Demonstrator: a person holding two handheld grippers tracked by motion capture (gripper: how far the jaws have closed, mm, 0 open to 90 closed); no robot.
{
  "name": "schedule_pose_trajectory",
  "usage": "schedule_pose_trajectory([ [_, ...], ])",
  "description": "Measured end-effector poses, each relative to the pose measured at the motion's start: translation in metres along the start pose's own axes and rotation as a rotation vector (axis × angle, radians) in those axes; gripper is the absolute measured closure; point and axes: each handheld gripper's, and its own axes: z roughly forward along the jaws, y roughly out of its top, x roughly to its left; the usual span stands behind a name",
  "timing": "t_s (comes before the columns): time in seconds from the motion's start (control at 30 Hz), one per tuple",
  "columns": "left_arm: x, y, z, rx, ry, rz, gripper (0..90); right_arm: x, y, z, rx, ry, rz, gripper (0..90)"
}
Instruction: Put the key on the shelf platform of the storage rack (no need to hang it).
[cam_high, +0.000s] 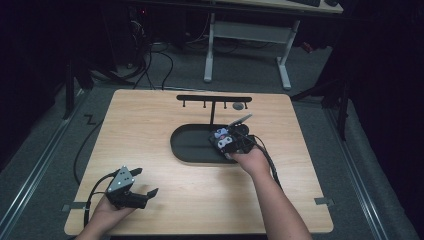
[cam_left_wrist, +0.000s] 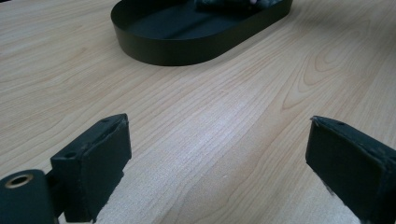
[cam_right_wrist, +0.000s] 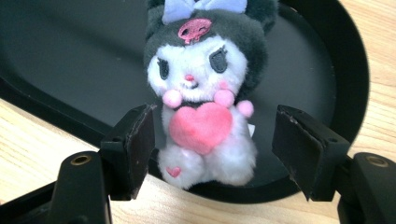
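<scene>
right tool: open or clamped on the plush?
Open. In the right gripper view the right tool straddles the plush toy, gaps on both sides, pads not pressing.

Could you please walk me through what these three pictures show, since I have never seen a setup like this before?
No robot is here: a person holds a hand-held two-jaw gripper in each hand at a wooden table. The high view looks down from above; the other two pictures come from cameras riding on the grippers, looking along their black jaws.

On the table stands a black oval tray, with a black hook rack rising behind it. The right gripper hangs over the tray's near end with its jaws apart on either side of a small plush toy, dark-hooded with a pink heart, which sits at the tray's rim. The pads do not press on it, so it is not held. The left gripper rests open above bare table, holding nothing.
</scene>
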Motion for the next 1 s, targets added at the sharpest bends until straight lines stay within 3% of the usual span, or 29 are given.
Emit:
schedule_pose_trajectory([
  [0.57,-0.001,-0.001,0.001,0.011,0.001,0.008,7.6,-0.003,-0.016,-0.018,-0.036,-0.001,-0.010,29.7],
  [0.87,-0.002,0.000,0.002,0.014,0.002,0.009,7.6,-0.007,-0.038,-0.033,-0.113,0.012,-0.041,30.1],
  [1.0,-0.002,0.000,0.003,0.016,0.001,0.009,7.6,-0.013,-0.056,-0.037,-0.156,0.057,-0.025,31.7],
])
